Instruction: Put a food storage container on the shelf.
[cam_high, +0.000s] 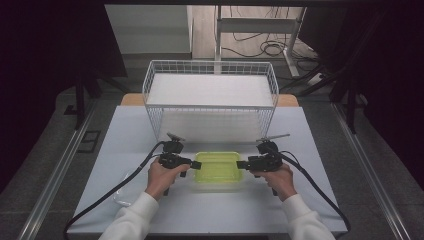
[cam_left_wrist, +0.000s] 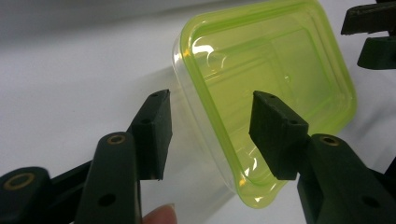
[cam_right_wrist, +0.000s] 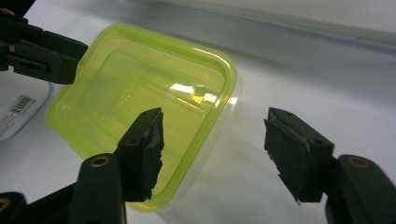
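Two grippers, jaws apart, straddle container ends; long axis left-right.

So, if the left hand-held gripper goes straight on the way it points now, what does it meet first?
Most likely the near edge of the green-lidded clear container. The left hand-held gripper has that edge between its open jaws, with no pad pressing on it as far as I can tell. Depth is hard to judge here.

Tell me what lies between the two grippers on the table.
The clear plastic container with the yellow-green lid lies between the left gripper and right gripper, as the high view shows.
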